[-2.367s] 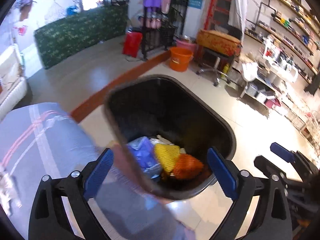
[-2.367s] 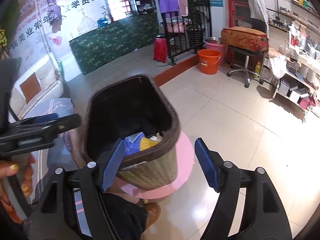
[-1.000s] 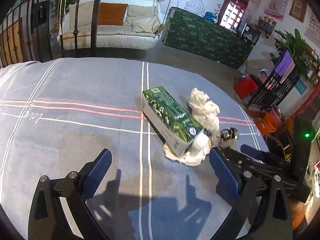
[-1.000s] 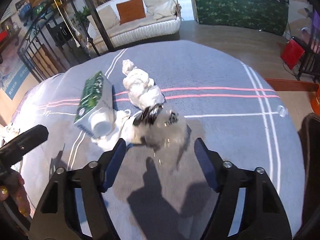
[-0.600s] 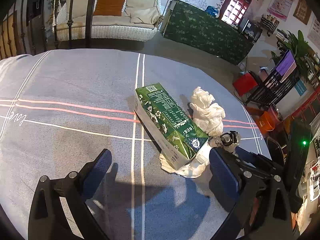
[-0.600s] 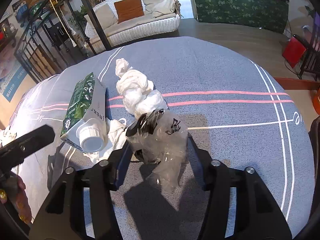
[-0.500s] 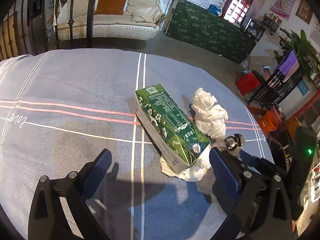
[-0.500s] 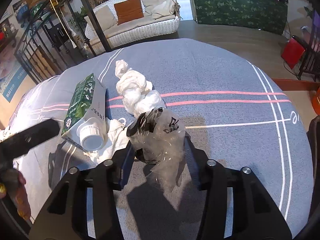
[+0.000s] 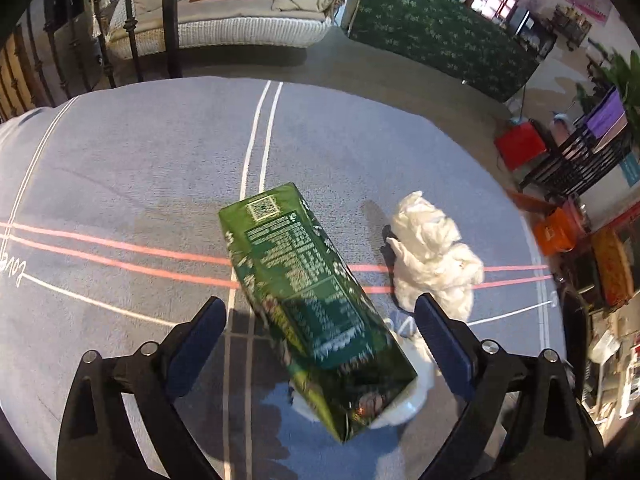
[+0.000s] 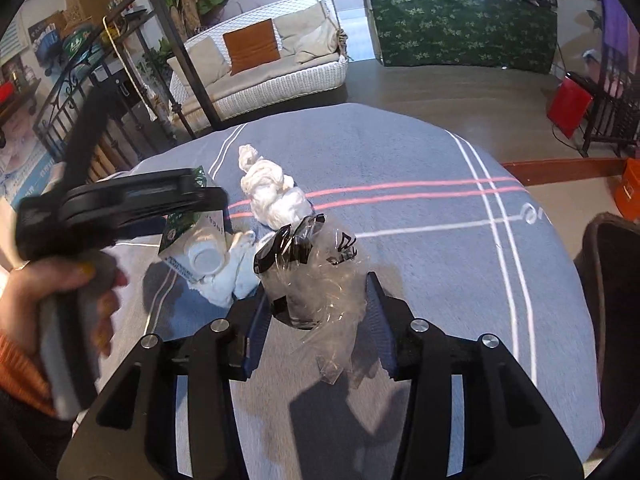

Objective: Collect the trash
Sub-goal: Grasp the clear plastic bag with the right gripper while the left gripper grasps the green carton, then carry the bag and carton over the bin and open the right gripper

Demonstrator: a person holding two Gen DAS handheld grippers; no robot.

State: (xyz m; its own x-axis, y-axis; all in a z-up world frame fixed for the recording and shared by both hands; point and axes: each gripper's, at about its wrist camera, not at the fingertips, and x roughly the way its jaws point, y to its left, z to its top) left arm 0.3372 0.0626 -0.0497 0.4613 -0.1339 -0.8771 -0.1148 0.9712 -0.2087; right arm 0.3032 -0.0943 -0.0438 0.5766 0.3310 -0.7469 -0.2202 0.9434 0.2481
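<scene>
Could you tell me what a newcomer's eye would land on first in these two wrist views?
First, the green carton lying on its side on the grey striped tablecloth, right between the wide left tongs, whose jaws are closing but not yet touching it. Next, the crumpled clear plastic bag pinched in the right tongs. Beyond both sits a white wad of tissue.
</scene>
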